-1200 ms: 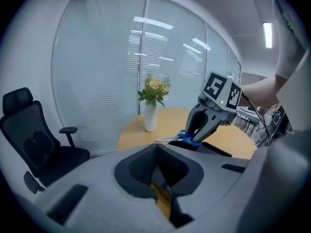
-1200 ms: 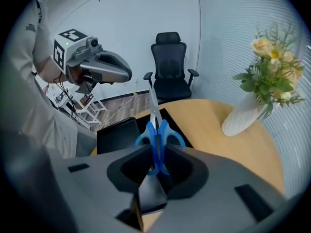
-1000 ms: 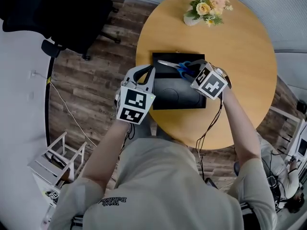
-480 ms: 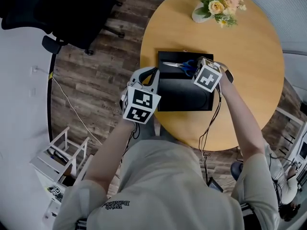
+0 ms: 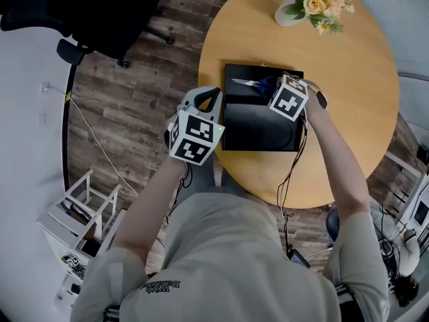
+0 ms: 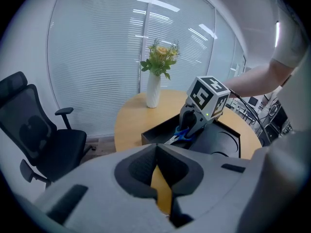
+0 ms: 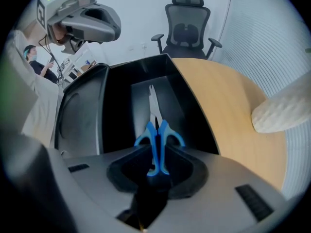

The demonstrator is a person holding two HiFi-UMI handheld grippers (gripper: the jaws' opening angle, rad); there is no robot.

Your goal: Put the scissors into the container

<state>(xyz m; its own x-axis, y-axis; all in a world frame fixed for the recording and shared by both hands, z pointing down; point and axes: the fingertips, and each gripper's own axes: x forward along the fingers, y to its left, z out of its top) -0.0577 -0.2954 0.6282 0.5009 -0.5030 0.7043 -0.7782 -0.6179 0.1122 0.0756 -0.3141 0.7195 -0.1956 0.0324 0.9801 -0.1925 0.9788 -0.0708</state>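
My right gripper [image 7: 156, 168] had its jaws pinched on the blue handles of the scissors [image 7: 155, 135], with the blades closed and pointing straight away from me. From the head view, the scissors [image 5: 253, 82] lay along the narrow far compartment of the black container [image 5: 231, 70], handles at the right gripper [image 5: 273, 88] and tips aimed to my left. In the right gripper view the blades ran down the length of that compartment, between the walls of the container [image 7: 119, 98] (whether the tips touched its floor, I couldn't tell).

My left gripper [image 5: 206, 100] hung just beside the container's left side, at the edge of the round wooden table [image 5: 348, 113]. In its own view the left gripper [image 6: 159, 181] was pressed almost together, only a thin slit between the jaws and nothing in them.

A vase of flowers [image 5: 314, 2] stood near the table's far edge, well apart from the container, and a black office chair [image 5: 100, 12] sat on the floor beyond.
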